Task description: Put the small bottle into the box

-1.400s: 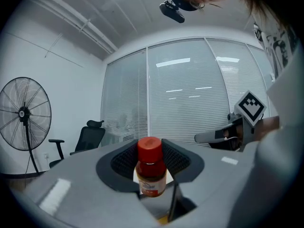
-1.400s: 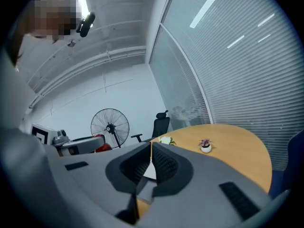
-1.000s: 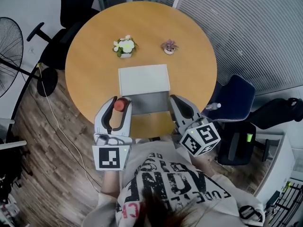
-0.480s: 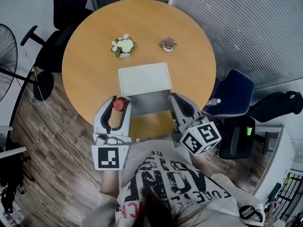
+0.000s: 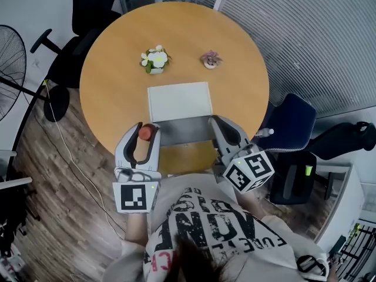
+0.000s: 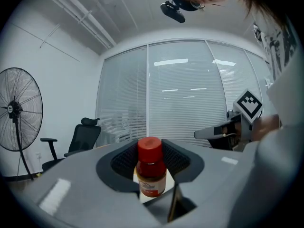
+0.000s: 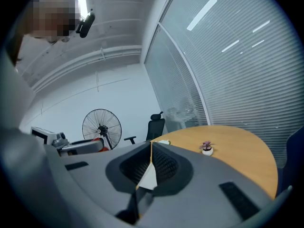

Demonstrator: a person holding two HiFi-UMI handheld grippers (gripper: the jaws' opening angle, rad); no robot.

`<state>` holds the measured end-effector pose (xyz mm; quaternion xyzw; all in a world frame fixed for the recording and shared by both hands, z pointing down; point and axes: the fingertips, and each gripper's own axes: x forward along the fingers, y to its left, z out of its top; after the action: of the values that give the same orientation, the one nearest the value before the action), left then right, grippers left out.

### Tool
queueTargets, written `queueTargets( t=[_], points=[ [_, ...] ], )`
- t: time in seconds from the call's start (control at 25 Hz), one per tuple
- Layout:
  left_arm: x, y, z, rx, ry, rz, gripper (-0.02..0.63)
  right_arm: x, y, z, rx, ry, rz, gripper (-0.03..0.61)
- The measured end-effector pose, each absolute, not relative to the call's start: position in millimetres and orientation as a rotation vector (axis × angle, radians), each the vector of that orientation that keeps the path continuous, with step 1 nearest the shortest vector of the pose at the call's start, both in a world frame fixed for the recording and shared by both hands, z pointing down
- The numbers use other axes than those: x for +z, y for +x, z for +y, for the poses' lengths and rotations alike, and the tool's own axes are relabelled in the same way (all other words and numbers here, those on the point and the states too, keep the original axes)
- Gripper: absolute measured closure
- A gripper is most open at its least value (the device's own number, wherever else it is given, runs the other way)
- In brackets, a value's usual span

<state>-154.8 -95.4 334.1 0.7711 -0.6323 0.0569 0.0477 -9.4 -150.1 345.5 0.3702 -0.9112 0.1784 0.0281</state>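
Jaws of the left gripper (image 5: 147, 128) clamp the bottle (image 6: 151, 167) upright, ready for the box (image 5: 179, 101) just ahead-right of them; right gripper (image 5: 217, 124) jaws sit closed, apparently empty.

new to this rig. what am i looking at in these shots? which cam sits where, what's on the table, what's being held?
There is no robot here. A person holds a two-jaw gripper in each hand. The head view comes from a camera on the person's head, looking steeply down. The other two views come from a camera riding on each gripper, looking along its jaws. The marker cubes are part of the grippers.

On the round table sit a white box and, beyond it, two small potted plants.

The left gripper is closed on a small red-capped bottle, held upright. The right gripper has its jaws nearly together on a thin white sheet, apparently the box's right edge. The bottle is not in the box yet.
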Motion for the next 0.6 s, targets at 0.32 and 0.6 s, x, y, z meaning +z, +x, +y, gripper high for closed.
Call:
queueTargets(
  t=[0.32, 0.6],
  points=[
    [331.0, -148.5, -101.7, 0.201, 2.337, -1.966, 0.454, 344.9, 4.2, -160.2, 0.561, 1.137, -2.815, 0.563],
    [324.8, -146.1, -106.4, 0.178, 2.356, -2.004, 0.454, 347.8, 11.0, -166.3, 0.572, 1.138, -2.819, 0.563]
  ],
)
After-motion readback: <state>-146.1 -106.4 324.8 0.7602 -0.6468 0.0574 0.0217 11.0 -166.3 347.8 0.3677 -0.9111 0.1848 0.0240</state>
